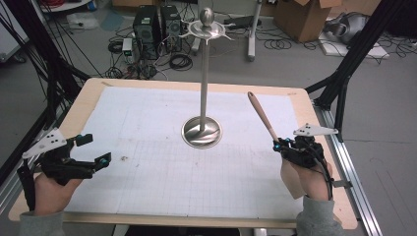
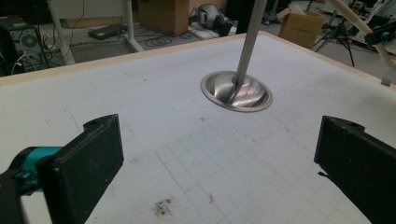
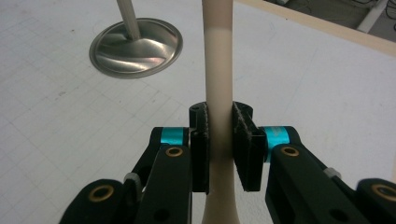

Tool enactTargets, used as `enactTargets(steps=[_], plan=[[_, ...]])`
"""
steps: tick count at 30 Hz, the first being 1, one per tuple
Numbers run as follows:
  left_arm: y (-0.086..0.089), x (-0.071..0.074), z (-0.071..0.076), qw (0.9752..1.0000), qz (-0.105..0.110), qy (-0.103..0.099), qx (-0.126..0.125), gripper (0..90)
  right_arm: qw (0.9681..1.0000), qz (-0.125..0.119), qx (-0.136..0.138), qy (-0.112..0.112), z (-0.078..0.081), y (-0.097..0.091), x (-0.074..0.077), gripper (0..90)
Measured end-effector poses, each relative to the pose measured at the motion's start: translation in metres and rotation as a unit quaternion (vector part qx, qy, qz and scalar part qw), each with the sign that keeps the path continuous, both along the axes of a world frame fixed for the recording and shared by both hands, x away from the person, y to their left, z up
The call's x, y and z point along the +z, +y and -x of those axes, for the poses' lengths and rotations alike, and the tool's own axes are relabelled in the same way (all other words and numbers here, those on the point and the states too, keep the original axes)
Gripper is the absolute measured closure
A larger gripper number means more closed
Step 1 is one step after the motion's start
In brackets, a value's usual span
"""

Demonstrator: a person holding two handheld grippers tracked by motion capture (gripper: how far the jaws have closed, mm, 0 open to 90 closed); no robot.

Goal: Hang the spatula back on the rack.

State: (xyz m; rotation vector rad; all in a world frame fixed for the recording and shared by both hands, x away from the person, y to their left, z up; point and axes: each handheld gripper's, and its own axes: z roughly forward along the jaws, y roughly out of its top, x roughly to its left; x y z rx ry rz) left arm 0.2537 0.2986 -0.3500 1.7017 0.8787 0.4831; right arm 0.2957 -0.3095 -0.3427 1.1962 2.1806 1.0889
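Note:
A long utensil with a brown wooden handle and a cream lower part is held off the table at the right. It tilts up and away toward the stand. My right gripper is shut on its cream shaft, with both pads pressing on it in the right gripper view. A tall metal stand rises from a round base at the table's middle, with hook arms at its top. My left gripper rests at the near left, open with nothing between its jaws.
A white grid mat covers the wooden table. A small dark smudge lies on the mat near the left gripper. Computers, cables and cardboard boxes sit on the floor beyond the table. A metal rail runs along the right edge.

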Motion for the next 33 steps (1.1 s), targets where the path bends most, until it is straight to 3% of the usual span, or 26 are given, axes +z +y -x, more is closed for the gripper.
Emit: enactTargets(steps=[20,27,33], plan=[[0.001,-0.001,0.0,1.0,0.001,0.001,0.001,1.7,0.9991,0.001,0.037,-0.019,0.0,-0.001,0.048,78.4],[0.002,-0.001,0.0,1.0,0.001,0.002,0.002,1.7,0.9983,-0.011,0.047,-0.032,0.001,-0.002,0.063,78.4],[0.002,0.0,0.001,1.0,0.003,0.001,0.002,1.7,0.9974,-0.005,0.055,-0.047,0.004,0.001,0.076,78.4]])
